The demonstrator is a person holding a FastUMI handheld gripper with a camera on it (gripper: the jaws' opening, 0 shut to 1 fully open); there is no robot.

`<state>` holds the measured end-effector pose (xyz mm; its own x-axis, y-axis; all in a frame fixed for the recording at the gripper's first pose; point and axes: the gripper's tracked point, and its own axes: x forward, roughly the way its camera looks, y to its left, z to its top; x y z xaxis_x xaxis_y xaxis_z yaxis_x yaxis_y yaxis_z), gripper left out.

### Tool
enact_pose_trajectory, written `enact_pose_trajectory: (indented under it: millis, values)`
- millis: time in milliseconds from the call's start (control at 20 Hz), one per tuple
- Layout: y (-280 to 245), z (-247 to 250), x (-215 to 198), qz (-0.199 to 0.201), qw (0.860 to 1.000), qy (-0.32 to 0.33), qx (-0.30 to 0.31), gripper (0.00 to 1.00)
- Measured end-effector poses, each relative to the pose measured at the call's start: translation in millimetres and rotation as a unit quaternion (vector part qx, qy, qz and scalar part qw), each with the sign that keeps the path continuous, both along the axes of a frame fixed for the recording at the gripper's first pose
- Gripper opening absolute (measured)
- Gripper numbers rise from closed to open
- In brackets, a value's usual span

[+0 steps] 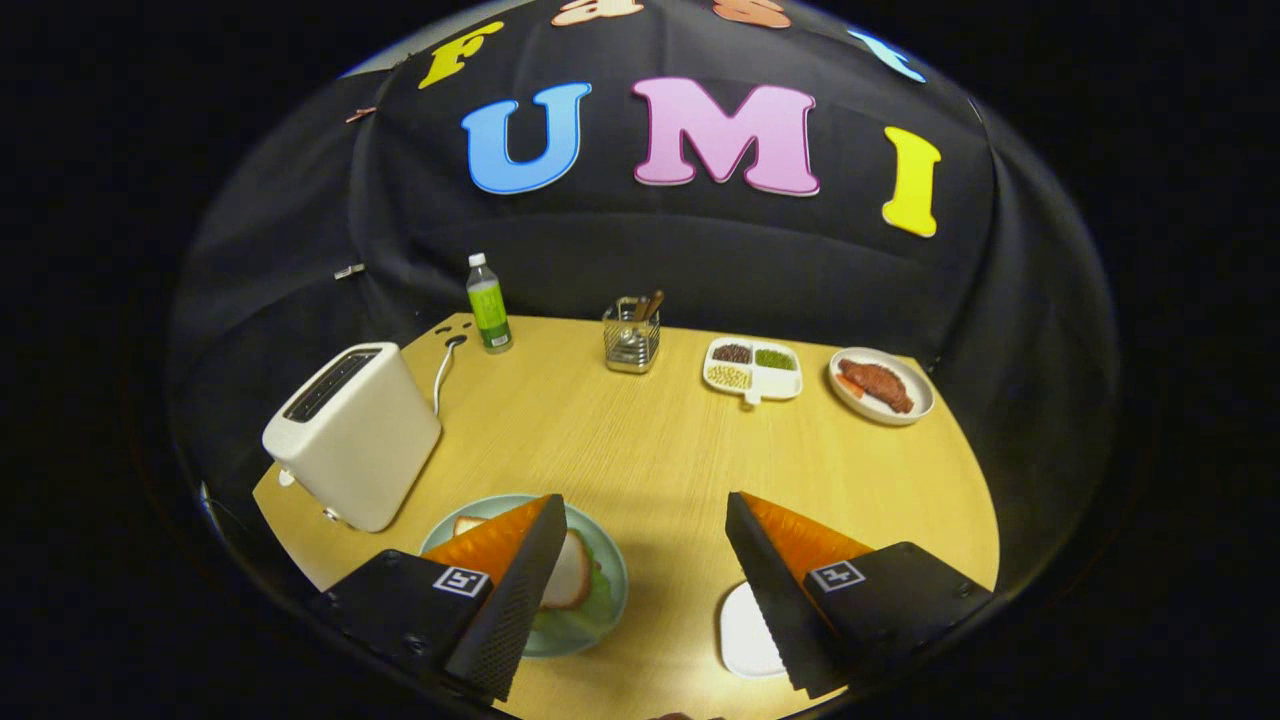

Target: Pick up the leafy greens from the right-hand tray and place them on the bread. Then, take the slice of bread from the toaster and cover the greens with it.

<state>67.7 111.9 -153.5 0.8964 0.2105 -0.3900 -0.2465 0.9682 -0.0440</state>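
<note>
Tool (645, 515) fingers apart, empty; bread (570, 572) covers greens (600, 600); bottle (488, 303) label unreadable

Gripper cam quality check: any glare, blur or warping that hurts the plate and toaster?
Gripper view: strong fisheye bend, the table edge curves; bright glare on the wood between the open, empty fingers; toaster sharp and evenly lit; left finger hides part of the plate, where bread lies over greens; white tray is washed out.

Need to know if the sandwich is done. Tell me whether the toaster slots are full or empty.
Cannot tell. The toaster stands upright, its slots dark; no bread rises above them. Bread lies over greens on the plate.
</note>
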Motion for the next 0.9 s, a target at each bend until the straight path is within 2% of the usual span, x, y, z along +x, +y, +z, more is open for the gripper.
enact_pose_trajectory:
  millis: [200,400,550,700,900]
  values:
    - [-24.5,76.2,-17.2,-0.010,0.997,-0.080,-0.007,0.99]
    - [-52.3,129.5,-43.9,-0.039,0.992,-0.121,0.024,0.97]
    - [-72.7,148.3,-62.6,-0.063,0.988,-0.138,0.033,0.97]
    - [-82.1,166.6,-81.2,-0.080,0.983,-0.151,0.068,0.97]
    - [-93.3,184.6,-85.9,-0.090,0.979,-0.167,0.075,0.97]
